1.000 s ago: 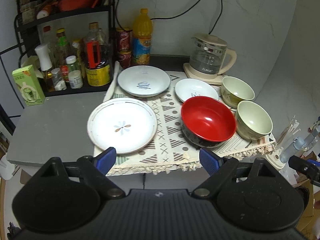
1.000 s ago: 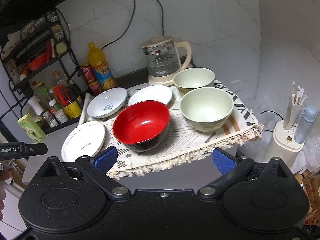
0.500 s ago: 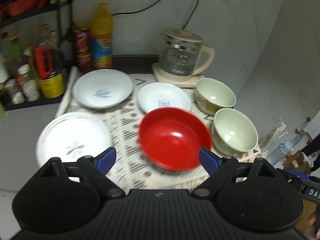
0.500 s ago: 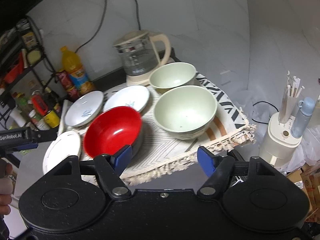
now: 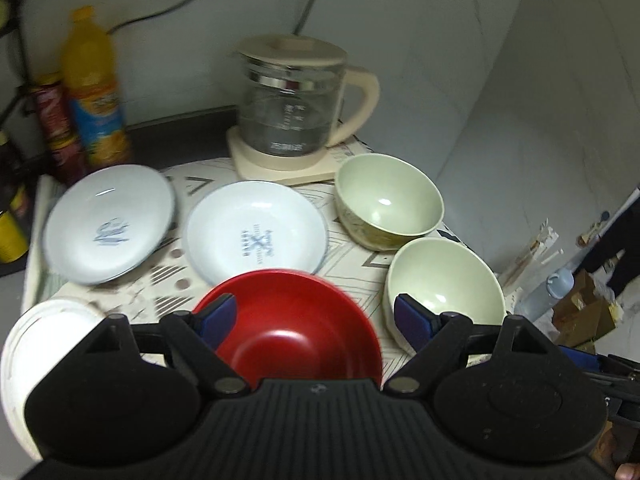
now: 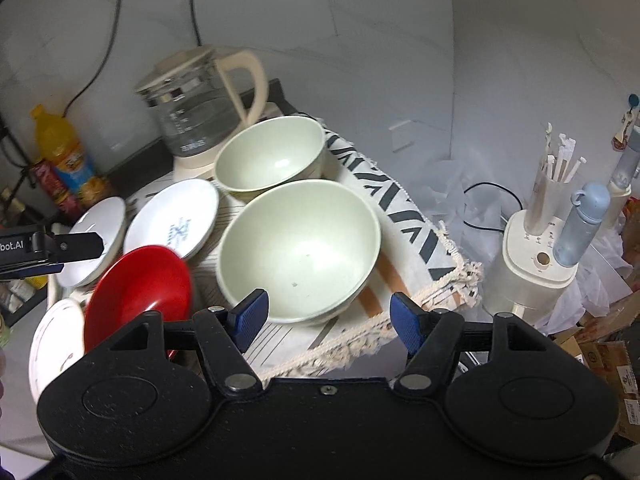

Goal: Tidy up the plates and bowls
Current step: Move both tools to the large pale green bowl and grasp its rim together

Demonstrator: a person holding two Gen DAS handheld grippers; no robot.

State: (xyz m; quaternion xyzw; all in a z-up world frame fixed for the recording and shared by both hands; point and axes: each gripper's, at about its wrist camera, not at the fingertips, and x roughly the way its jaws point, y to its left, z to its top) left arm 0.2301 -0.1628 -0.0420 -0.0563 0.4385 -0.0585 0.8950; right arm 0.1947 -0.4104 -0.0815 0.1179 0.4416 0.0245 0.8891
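On a patterned cloth (image 6: 404,208) stand a red bowl (image 5: 296,316), two pale green bowls (image 5: 444,284) (image 5: 390,200), two shallow white plates with blue marks (image 5: 256,232) (image 5: 108,224), and a larger white plate (image 5: 36,332) at the front left. My left gripper (image 5: 316,318) is open above the red bowl's near side, nothing between its fingers. My right gripper (image 6: 326,318) is open at the near rim of the front green bowl (image 6: 300,248), touching nothing. The second green bowl (image 6: 272,156) sits behind it. The left gripper's tip (image 6: 60,246) shows at the right wrist view's left edge.
A glass kettle (image 5: 292,100) on its base stands behind the bowls. An orange juice bottle (image 5: 94,88) and a can (image 5: 52,112) stand at the back left. Right of the table are a white appliance holding chopsticks (image 6: 536,256) and a blue bottle (image 6: 584,224). Cords hang on the wall.
Both grippers have moved forward and to the right, closer to the dishes. The left now hovers over the red bowl, the right sits at the front green bowl. The right jaws have narrowed somewhat.
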